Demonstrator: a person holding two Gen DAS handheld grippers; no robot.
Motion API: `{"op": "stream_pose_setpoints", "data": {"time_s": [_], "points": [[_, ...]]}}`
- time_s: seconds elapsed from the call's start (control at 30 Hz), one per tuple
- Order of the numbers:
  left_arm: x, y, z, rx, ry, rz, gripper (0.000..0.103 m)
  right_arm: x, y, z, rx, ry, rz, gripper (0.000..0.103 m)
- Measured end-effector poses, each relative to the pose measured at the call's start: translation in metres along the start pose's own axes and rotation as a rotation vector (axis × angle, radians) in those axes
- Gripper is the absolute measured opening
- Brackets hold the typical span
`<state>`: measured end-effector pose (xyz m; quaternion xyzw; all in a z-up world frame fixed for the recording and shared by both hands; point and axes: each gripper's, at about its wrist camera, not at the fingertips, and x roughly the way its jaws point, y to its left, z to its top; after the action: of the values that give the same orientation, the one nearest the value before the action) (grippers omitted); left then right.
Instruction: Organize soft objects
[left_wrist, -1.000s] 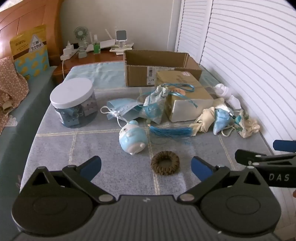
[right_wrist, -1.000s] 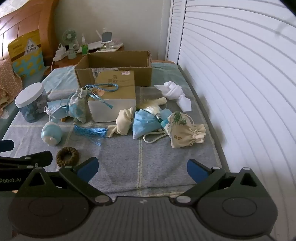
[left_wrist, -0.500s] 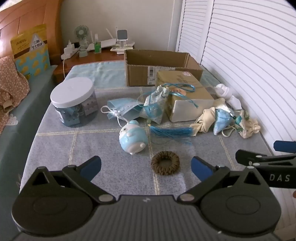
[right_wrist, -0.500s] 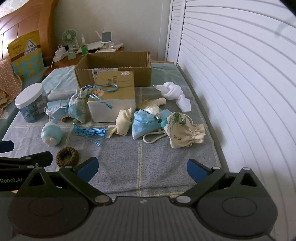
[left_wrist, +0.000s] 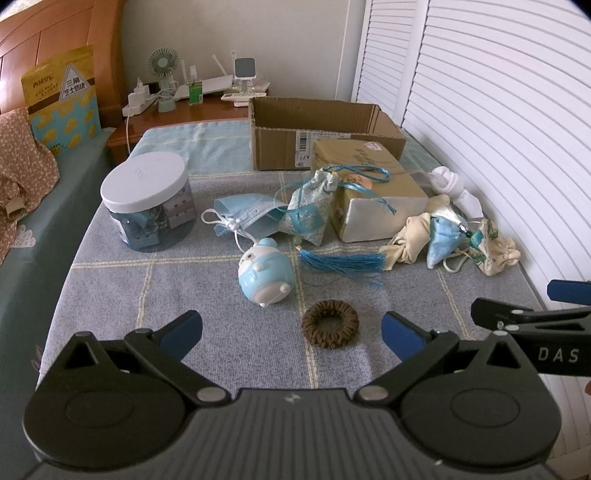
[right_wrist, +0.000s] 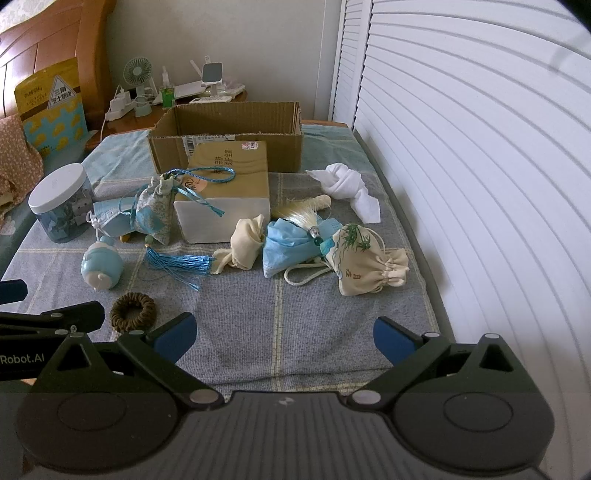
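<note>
The left gripper (left_wrist: 291, 330) hovers with its jaws spread wide and empty — a brown hair tie (left_wrist: 330, 329) lies on the grey blanket (left_wrist: 184, 280) right between its fingertips. Just beyond, slightly left, a blue toy (left_wrist: 265, 277) lies on its side, with a blue tassel (left_wrist: 341, 263) to its right. The right gripper (right_wrist: 283, 336) is also wide and holding nothing (only bare blanket lies between its fingers). Ahead of it and a little right lies a cream pouch (right_wrist: 364, 260), touching a blue cloth (right_wrist: 291, 248). Farther off stands the cardboard box (right_wrist: 229, 146), open at the top.
</note>
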<state>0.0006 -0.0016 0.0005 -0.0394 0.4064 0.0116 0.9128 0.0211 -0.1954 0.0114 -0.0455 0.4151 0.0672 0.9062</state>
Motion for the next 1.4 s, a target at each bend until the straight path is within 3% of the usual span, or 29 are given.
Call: {"op": "stream_pose_setpoints", "data": {"time_s": [1.4], "points": [[-0.0002,-0.0013,0.0038,0.004,-0.008,-0.005,0.102,-0.003,-0.0009,0.0029,-0.017,-0.008,-0.018,0.103]]}}
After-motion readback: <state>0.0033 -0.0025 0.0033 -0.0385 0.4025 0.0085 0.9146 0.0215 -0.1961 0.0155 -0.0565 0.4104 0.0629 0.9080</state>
